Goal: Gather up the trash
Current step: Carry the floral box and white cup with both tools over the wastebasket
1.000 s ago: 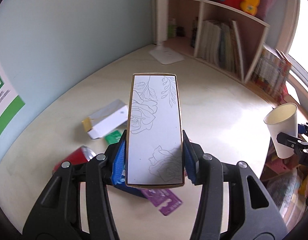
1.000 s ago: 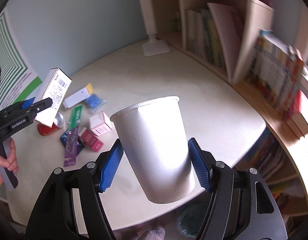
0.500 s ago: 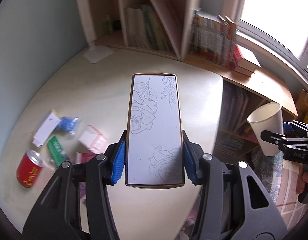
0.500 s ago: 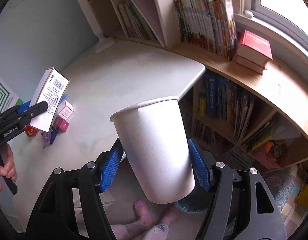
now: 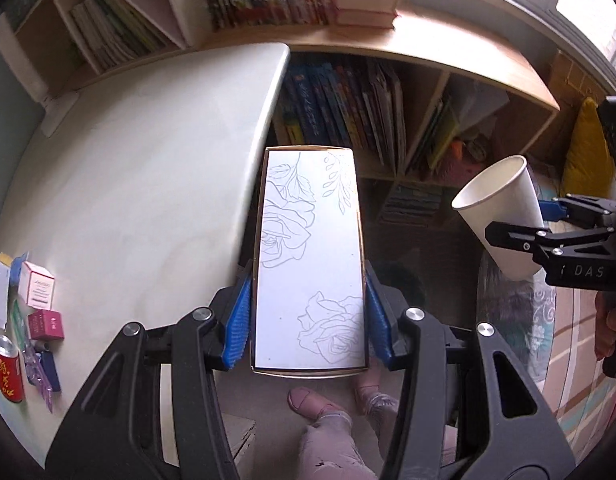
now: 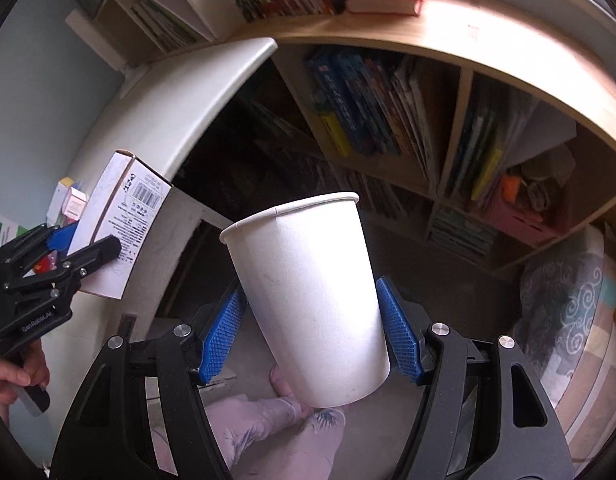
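Note:
My left gripper (image 5: 308, 320) is shut on a tall white carton (image 5: 311, 260) printed with rose outlines, gripped by its long sides. The carton hangs just past the edge of the pale table (image 5: 148, 180), over the floor. My right gripper (image 6: 311, 332) is shut on a white paper cup (image 6: 311, 296), tilted with its mouth up, also over the floor. In the left wrist view the cup (image 5: 503, 216) is at the right. In the right wrist view the carton (image 6: 124, 216) shows its barcode side at the left, in the left gripper (image 6: 82, 242).
A red can (image 5: 6, 368), small pink boxes (image 5: 40, 290) and several wrappers lie at the table's left end. A curved bookshelf (image 6: 387, 128) full of books runs behind and beside the table. The person's feet (image 5: 308, 400) stand below. A patterned rug (image 6: 567, 312) lies to the right.
Both grippers have swung right, off the table, and tipped down, still holding carton and cup. The table and its trash have slid left; floor and lower shelves have come into view.

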`<state>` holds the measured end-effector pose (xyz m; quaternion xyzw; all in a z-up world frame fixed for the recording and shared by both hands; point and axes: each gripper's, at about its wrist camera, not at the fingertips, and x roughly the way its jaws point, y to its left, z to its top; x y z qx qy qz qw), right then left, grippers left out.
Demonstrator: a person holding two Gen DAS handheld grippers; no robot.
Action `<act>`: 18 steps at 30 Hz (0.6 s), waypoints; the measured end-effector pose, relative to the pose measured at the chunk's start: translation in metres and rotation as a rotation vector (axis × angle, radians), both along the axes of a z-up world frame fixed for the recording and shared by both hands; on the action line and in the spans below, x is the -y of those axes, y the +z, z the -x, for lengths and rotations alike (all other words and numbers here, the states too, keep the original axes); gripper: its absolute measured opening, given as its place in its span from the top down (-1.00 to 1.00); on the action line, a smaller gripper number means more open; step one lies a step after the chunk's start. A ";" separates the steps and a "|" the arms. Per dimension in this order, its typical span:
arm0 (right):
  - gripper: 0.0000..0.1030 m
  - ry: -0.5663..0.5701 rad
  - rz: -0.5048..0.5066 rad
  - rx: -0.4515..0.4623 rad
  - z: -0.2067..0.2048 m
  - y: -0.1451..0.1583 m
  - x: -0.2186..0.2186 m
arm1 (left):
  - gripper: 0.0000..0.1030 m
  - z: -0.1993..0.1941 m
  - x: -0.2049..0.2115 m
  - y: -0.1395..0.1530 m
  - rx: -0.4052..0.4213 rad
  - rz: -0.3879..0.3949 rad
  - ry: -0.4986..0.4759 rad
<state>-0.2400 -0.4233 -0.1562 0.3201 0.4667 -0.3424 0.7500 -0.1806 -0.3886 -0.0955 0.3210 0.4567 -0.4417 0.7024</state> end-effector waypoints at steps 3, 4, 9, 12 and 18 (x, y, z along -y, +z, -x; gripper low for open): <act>-0.31 -0.043 -0.045 -0.022 0.020 -0.028 0.003 | 0.09 0.023 0.015 -0.037 -0.011 -0.069 -0.059; -0.31 -0.058 -0.062 -0.025 0.027 -0.037 0.004 | 0.09 0.032 0.019 -0.053 -0.029 -0.099 -0.076; -0.31 -0.157 -0.179 -0.009 0.054 -0.088 0.012 | 0.09 0.065 0.027 -0.110 -0.082 -0.196 -0.149; -0.31 -0.197 -0.226 0.003 0.063 -0.112 0.016 | 0.09 0.078 0.033 -0.136 -0.099 -0.247 -0.178; -0.39 -0.274 -0.281 0.025 0.080 -0.146 0.029 | 0.00 0.090 0.062 -0.178 -0.102 -0.334 -0.212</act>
